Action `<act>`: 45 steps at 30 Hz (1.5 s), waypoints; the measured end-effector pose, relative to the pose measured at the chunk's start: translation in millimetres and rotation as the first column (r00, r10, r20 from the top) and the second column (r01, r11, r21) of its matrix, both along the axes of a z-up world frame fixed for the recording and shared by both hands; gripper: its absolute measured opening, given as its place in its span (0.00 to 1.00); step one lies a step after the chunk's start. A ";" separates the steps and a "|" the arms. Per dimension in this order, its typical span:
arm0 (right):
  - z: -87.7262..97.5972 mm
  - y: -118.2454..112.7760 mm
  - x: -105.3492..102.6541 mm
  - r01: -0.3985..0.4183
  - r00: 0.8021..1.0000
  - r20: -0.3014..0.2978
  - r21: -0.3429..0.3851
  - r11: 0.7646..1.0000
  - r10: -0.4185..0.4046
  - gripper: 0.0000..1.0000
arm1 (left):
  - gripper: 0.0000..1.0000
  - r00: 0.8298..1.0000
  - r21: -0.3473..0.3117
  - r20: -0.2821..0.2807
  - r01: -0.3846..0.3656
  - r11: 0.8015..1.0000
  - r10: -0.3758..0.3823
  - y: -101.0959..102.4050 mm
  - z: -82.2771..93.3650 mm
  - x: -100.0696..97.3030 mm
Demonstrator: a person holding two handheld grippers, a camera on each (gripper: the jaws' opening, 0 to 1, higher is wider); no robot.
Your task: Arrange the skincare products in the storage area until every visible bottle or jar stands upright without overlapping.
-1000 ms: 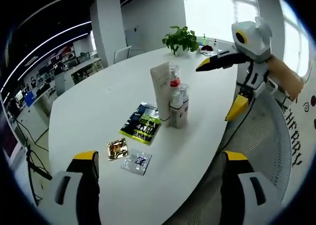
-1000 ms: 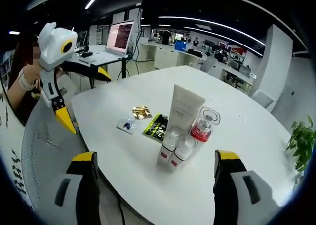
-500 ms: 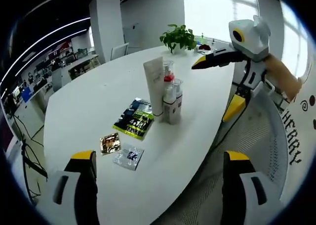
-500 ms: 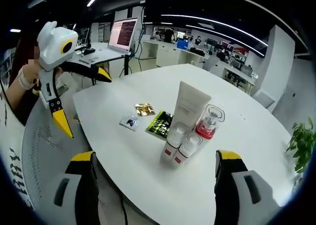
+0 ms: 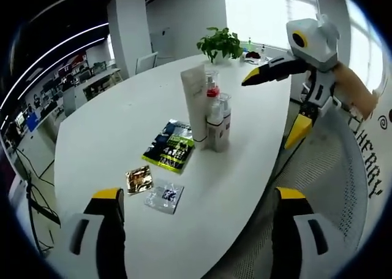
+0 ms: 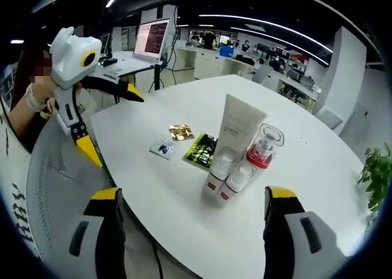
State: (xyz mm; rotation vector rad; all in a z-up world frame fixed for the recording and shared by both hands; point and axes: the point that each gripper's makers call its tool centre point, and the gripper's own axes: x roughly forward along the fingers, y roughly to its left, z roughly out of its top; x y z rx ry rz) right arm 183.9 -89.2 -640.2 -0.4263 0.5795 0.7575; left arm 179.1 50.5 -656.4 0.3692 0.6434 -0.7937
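The left gripper (image 5: 195, 196) is held off the near edge of the white table (image 5: 104, 132), its yellow-tipped jaws spread wide apart with nothing between them; it is also seen in the right gripper view (image 6: 109, 122), hanging beside the table edge with its jaws apart. The right gripper (image 6: 191, 196) is likewise kept short of the table, jaws wide and empty, and it is seen in the left gripper view (image 5: 280, 104) at the far side of the table, one jaw over the tabletop and one below its edge. Past the jaws, the skincare products are found grouped upright near the middle of the table: a tall white tube (image 6: 235, 127) standing on its cap, two small white bottles (image 6: 228, 179) with red labels set touching each other just in front of it, and a clear bottle with a red base (image 6: 264, 146) close beside the tube. Just beside this group a dark green packet (image 5: 170, 152) is laid flat, and nearer the left gripper a gold sachet (image 5: 139, 178) and a clear sachet (image 5: 163, 196) are laid flat, slightly apart. A potted plant (image 5: 220, 45) is placed at the far end of the table, and a laptop (image 6: 152, 43) is seen open on a desk behind.
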 end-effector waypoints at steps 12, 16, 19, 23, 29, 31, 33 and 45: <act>-6.6 -5.7 2.7 0.011 1.000 -0.022 0.002 1.000 -0.011 0.92 | 0.74 0.999 0.033 -0.016 0.045 0.998 -0.045 -13.8 -14.8 21.5; -9.6 -7.1 4.4 0.009 1.000 -0.028 0.004 1.000 -0.009 0.91 | 0.67 0.998 0.040 -0.014 0.066 0.997 -0.065 -20.6 -21.7 28.5; -12.4 -8.5 6.5 0.011 0.999 -0.035 0.007 1.000 -0.011 0.91 | 0.61 0.997 0.037 -0.035 0.077 0.996 -0.076 -27.3 -23.9 29.9; -14.8 -10.7 9.6 0.018 0.999 -0.041 0.015 1.000 -0.017 0.90 | 0.49 0.993 0.056 -0.032 0.111 0.992 -0.110 -35.8 -31.3 38.4; -17.1 -15.3 13.8 0.035 0.998 -0.048 0.027 0.999 -0.033 0.89 | 0.36 0.989 0.052 -0.054 0.143 0.988 -0.140 -46.2 -37.5 47.4; -19.3 -16.4 14.4 0.035 0.998 -0.054 0.027 0.999 -0.034 0.89 | 0.32 0.988 0.057 -0.055 0.148 0.987 -0.145 -49.2 -39.6 51.0; -21.6 -17.1 15.9 0.036 0.998 -0.058 0.028 0.999 -0.034 0.89 | 0.28 0.988 0.052 -0.059 0.148 0.988 -0.145 -51.7 -42.1 54.9; -29.3 -15.9 16.3 0.031 0.996 -0.086 0.038 0.999 -0.028 0.87 | 0.17 0.990 0.139 -0.037 0.139 0.980 -0.135 -51.1 -68.2 77.5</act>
